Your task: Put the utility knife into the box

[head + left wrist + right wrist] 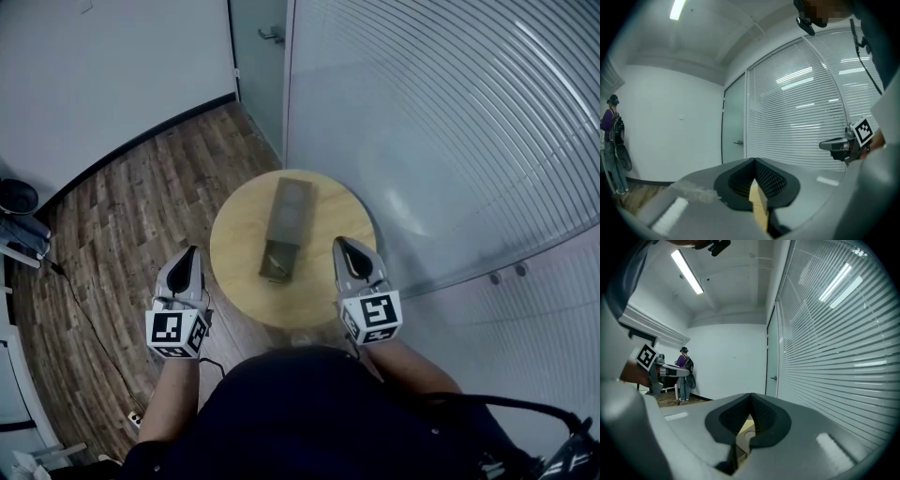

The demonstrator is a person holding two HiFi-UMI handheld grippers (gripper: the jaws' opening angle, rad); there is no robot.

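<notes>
A long dark box (289, 223) lies on the round wooden table (234, 253), its near end towards me. That end (275, 268) looks darker, and I cannot make out the utility knife as a separate thing. My left gripper (191, 254) hangs off the table's left edge, jaws shut and empty. My right gripper (343, 246) hovers over the table's right edge, also shut with nothing in it. In the left gripper view the pads (764, 180) meet at the tip. The right gripper view shows the same, pads (761, 416) together, with wood (743, 431) below.
A frosted striped glass wall (450, 141) curves close behind and right of the table. A glass door (258, 56) stands at the back. The wood floor (122, 197) spreads to the left, with a cable (80, 305) on it. A person (685, 373) stands far off by the white wall.
</notes>
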